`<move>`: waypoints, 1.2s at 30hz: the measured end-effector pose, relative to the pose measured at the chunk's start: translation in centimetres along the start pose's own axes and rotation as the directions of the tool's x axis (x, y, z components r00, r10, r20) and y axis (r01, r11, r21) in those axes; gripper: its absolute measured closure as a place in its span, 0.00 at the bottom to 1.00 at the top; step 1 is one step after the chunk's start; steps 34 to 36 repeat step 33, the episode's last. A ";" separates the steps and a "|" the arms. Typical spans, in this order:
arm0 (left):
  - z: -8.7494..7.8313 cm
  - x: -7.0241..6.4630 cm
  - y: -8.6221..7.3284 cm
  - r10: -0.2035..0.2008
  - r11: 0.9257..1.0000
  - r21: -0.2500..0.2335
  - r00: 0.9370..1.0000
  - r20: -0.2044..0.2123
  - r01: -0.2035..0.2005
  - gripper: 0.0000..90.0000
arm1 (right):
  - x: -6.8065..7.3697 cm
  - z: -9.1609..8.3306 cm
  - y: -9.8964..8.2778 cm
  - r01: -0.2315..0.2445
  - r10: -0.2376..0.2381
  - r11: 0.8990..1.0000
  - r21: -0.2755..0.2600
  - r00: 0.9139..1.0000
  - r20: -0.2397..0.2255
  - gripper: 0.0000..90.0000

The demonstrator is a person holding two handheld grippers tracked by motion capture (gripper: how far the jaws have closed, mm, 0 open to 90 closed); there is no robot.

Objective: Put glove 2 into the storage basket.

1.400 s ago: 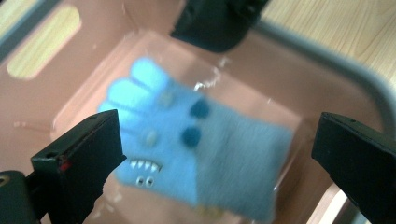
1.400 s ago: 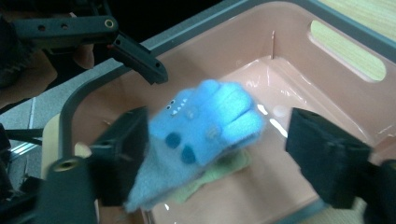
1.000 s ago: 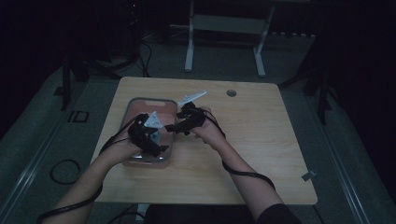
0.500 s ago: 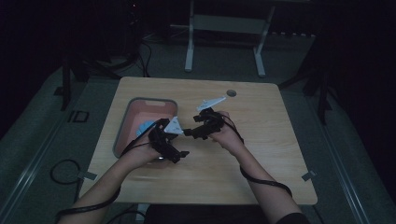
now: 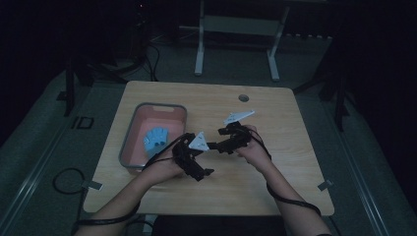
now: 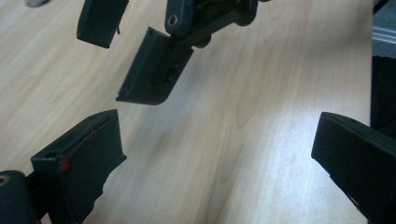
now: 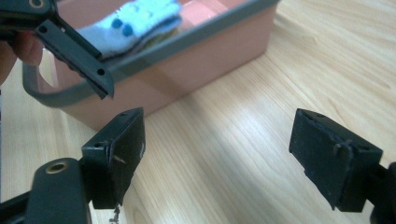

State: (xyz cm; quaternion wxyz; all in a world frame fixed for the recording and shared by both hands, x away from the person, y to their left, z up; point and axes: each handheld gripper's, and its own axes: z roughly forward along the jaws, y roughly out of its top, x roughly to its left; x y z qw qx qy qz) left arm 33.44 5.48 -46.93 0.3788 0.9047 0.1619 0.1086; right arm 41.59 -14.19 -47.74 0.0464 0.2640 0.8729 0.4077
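Over on the left sits the pink tub point(image 5: 132, 147) with a blue spotted sock point(image 5: 156, 138) lying inside it, well clear of both tools. Just right of the tub, the left gripper point(image 5: 191, 157) hangs over bare table point(image 5: 275, 187), jaws spread wide and empty. Right beside it, nose to nose, the right gripper point(image 5: 227, 143) gapes wide too, nothing held.

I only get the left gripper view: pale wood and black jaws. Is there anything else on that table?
Observer: Yes. A pink bin with a grey rim stands on the left part of the table.
Operator: Is it empty?
Observer: No. A light blue cloth with darker blue dots lies inside.
Operator: Anything further away?
Observer: A small dark round hole sits near the table's far edge.
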 end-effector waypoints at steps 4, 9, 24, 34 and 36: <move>1.3 -0.9 0.1 0.022 1.000 0.001 0.999 0.027 -0.022 0.02 | -0.3 -0.2 -1.4 -0.015 0.015 1.000 0.009 1.000 0.005 0.20; 2.6 -1.7 -0.1 0.027 1.000 -0.001 0.998 0.050 -0.027 0.02 | -0.9 -0.4 -3.3 -0.032 0.032 0.999 0.012 0.999 0.015 0.20; 7.6 -4.0 -1.3 0.017 1.000 0.017 0.985 0.170 -0.020 0.02 | -2.3 -0.7 -8.3 -0.077 0.075 0.996 0.049 0.997 0.036 0.19; 7.8 -4.2 -1.3 0.018 1.000 0.016 0.983 0.185 -0.021 0.02 | -2.4 -1.5 -9.5 -0.054 0.052 0.998 0.031 0.997 0.059 0.20; 7.8 -4.2 -1.3 0.018 1.000 0.016 0.983 0.185 -0.021 0.02 | -2.4 -1.5 -9.5 -0.054 0.052 0.998 0.031 0.997 0.059 0.20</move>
